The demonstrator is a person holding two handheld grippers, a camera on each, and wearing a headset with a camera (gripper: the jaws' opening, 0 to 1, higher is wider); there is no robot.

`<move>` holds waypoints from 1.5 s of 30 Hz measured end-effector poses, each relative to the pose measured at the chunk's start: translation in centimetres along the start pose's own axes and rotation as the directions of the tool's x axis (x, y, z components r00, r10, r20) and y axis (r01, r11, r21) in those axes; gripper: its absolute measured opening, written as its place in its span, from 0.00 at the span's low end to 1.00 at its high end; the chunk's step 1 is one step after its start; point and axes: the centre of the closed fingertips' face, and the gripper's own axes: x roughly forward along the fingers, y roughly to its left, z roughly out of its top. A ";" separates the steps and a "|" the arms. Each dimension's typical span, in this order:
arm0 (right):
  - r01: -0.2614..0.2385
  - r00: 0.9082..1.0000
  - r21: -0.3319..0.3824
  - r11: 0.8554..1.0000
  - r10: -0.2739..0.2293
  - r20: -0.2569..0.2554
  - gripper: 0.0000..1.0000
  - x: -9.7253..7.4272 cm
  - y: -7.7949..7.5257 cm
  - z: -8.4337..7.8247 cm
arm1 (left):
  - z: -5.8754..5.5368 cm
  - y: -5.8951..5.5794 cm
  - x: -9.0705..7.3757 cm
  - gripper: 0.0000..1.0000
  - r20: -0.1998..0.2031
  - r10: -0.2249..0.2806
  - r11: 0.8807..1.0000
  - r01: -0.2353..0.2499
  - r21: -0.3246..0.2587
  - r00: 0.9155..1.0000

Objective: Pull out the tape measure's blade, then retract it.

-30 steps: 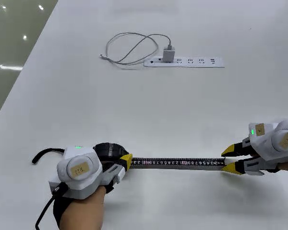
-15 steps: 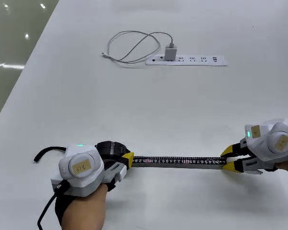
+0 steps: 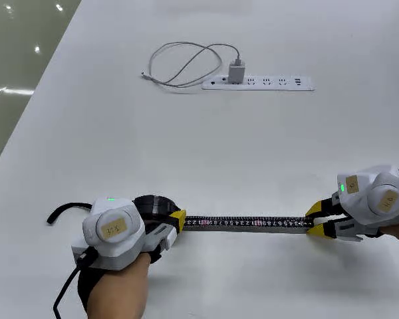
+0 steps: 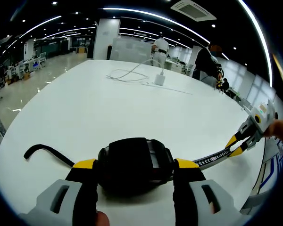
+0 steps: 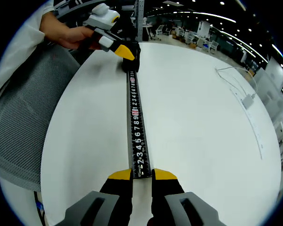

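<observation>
Right, the left gripper [image 3: 167, 229] had the tape measure [image 4: 134, 162], its fingers [image 4: 85, 165] clamped on either side of the black case, which sat on the white desk [image 3: 219, 153] at the near left. And the blade [image 3: 246, 223] was out, lying flat along the desk with its numbers up, running straight across to the right gripper [image 3: 316, 220]. Over there the yellow-tipped fingers [image 5: 119, 175] were closed on the blade's free end, one on each edge. A black strap [image 3: 63, 212] curled away behind the case on the desk. Far across the desk lay a white power strip [image 3: 266, 83] with a charger [image 3: 236, 72] plugged in and a white cable [image 3: 179, 66] looping off to its left, well apart from the tape measure.
</observation>
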 end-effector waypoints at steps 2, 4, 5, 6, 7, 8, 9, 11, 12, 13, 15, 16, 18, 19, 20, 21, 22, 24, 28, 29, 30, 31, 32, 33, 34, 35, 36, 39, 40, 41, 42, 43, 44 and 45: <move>0.000 1.000 0.003 1.000 0.000 0.001 0.11 0.0 0.0 0.0 | 0.0 0.0 0.0 0.61 0.000 0.000 1.000 0.000 0.008 1.000; -0.001 1.000 0.009 1.000 0.001 0.004 0.11 0.0 0.0 -0.1 | 0.0 0.0 0.0 0.60 -0.003 0.001 1.000 -0.001 0.013 1.000; -0.001 1.000 0.010 1.000 0.001 0.005 0.11 0.0 0.0 -0.1 | -0.1 0.0 0.0 0.60 -0.005 0.001 1.000 -0.001 0.014 1.000; 0.000 1.000 0.010 1.000 0.000 0.005 0.11 0.0 0.0 -0.1 | -0.1 0.0 0.0 0.60 -0.008 -0.001 1.000 0.001 0.016 1.000; 0.000 1.000 0.008 1.000 0.000 0.004 0.11 0.0 0.0 -0.1 | -0.1 0.0 0.0 0.60 -0.011 -0.001 1.000 0.002 0.017 1.000; 0.001 1.000 0.007 1.000 -0.001 0.002 0.11 0.0 0.0 -0.1 | -0.1 0.0 0.0 0.60 -0.015 -0.003 1.000 0.003 0.021 1.000; 0.002 1.000 0.007 1.000 -0.002 0.002 0.11 0.0 -0.1 -0.1 | -0.1 0.0 0.1 0.59 -0.016 -0.003 1.000 0.003 0.021 1.000; 0.001 1.000 0.011 1.000 -0.001 0.003 0.11 0.0 -0.1 -0.2 | -0.1 0.0 0.1 0.59 -0.022 -0.003 1.000 0.004 0.023 1.000; 0.000 1.000 0.013 1.000 0.000 0.002 0.11 0.0 -0.1 -0.2 | -0.2 0.0 0.1 0.58 -0.023 -0.002 1.000 0.003 0.025 1.000; 0.001 1.000 0.014 1.000 -0.001 0.001 0.11 0.0 -0.1 -0.2 | -0.2 0.0 0.1 0.58 -0.025 -0.002 1.000 0.002 0.026 1.000; 0.002 1.000 0.015 1.000 -0.002 0.001 0.11 0.0 -0.1 -0.2 | -0.2 0.1 0.1 0.57 -0.034 -0.003 1.000 0.004 0.028 0.999; 0.003 1.000 0.015 1.000 -0.003 0.002 0.10 0.0 -0.1 -0.3 | -0.2 0.1 0.1 0.57 -0.034 -0.003 1.000 0.004 0.024 0.999; 0.004 1.000 0.017 1.000 -0.004 0.003 0.10 0.0 -0.1 -0.3 | -0.2 0.0 0.0 0.57 -0.035 -0.006 1.000 0.007 0.025 0.999; 0.005 1.000 0.017 1.000 -0.005 0.003 0.10 0.0 -0.2 -0.3 | -0.2 0.0 0.0 0.57 -0.034 -0.008 1.000 0.008 0.021 0.999; 0.005 1.000 0.017 1.000 -0.005 0.003 0.10 0.0 -0.2 -0.4 | -0.2 0.1 0.0 0.57 -0.032 -0.009 1.000 0.010 0.021 0.999; 0.006 1.000 0.017 1.000 -0.006 0.002 0.10 0.0 -0.2 -0.4 | -0.2 0.1 0.0 0.57 -0.033 -0.010 1.000 0.011 0.018 0.999; 0.007 1.000 0.018 1.000 -0.007 0.000 0.10 0.0 -0.2 -0.4 | -0.2 0.1 0.0 0.57 -0.033 -0.010 1.000 0.010 0.013 0.999; 0.010 1.000 0.016 1.000 -0.010 -0.004 0.10 0.0 -0.3 -0.5 | -0.2 0.1 0.0 0.57 -0.033 -0.014 1.000 0.014 0.011 0.999; 0.006 1.000 0.026 1.000 -0.006 0.011 0.10 0.2 -0.1 -0.2 | -0.2 0.1 0.0 0.57 -0.036 -0.017 1.000 0.017 0.006 0.999; 0.005 1.000 0.025 1.000 -0.005 0.010 0.10 0.3 -0.1 -0.2 | -0.2 0.1 0.0 0.57 -0.037 -0.018 1.000 0.018 0.003 0.999; 0.003 1.000 0.025 1.000 -0.003 0.010 0.10 0.3 -0.1 -0.2 | -0.2 0.1 0.0 0.57 -0.036 -0.020 1.000 0.020 0.005 0.999; 0.001 1.000 0.025 1.000 -0.001 0.013 0.10 0.4 0.0 -0.2 | -0.2 0.1 0.0 0.57 -0.035 -0.021 1.000 0.021 0.004 0.999; 0.000 1.000 0.027 1.000 -0.001 0.015 0.10 0.4 0.0 -0.1 | -0.2 0.1 0.0 0.57 -0.034 -0.022 1.000 0.022 0.004 0.999; 0.001 1.000 0.029 1.000 -0.001 0.017 0.10 0.4 -0.1 -0.1 | -0.2 0.1 0.0 0.57 -0.033 -0.022 1.000 0.022 0.005 0.999; -0.001 1.000 0.030 1.000 0.000 0.017 0.10 0.5 0.0 -0.1 | -0.2 0.1 0.0 0.57 -0.031 -0.023 1.000 0.023 0.005 0.999; -0.001 1.000 0.029 1.000 0.001 0.017 0.10 0.5 0.0 -0.1 | -0.2 0.2 0.0 0.57 -0.031 -0.023 1.000 0.023 0.006 0.999; -0.002 1.000 0.030 1.000 0.001 0.019 0.10 0.5 0.0 0.0 | -0.2 0.2 0.0 0.57 -0.033 -0.024 1.000 0.024 0.001 0.999; -0.003 1.000 0.031 1.000 0.002 0.021 0.10 0.6 0.0 0.1 | -0.2 0.1 0.0 0.57 -0.033 -0.025 1.000 0.025 0.002 0.999; -0.003 1.000 0.031 1.000 0.002 0.023 0.10 0.6 -0.1 0.2 | -0.2 0.2 0.0 0.57 -0.034 -0.026 1.000 0.026 0.000 0.999; -0.002 1.000 0.030 1.000 0.001 0.027 0.10 0.6 -0.2 0.5 | -0.2 0.2 0.0 0.57 -0.035 -0.027 1.000 0.027 -0.003 0.999; -0.002 1.000 0.031 1.000 0.001 0.030 0.10 0.6 -0.2 0.7 | -0.2 0.2 0.0 0.57 -0.035 -0.028 1.000 0.028 -0.003 0.999; -0.004 0.999 0.032 0.999 0.003 0.034 0.10 0.7 -0.2 1.0 | -0.2 0.2 0.0 0.57 -0.034 -0.029 1.000 0.029 -0.005 0.999; -0.008 0.999 0.032 0.999 0.006 0.044 0.10 0.8 -0.1 1.5 | -0.2 0.2 0.0 0.57 -0.033 -0.030 1.000 0.029 -0.009 0.999; -0.009 0.999 0.031 0.999 0.008 0.052 0.10 0.9 -0.1 1.9 | -0.2 0.2 0.0 0.57 -0.033 -0.030 1.000 0.030 -0.008 0.999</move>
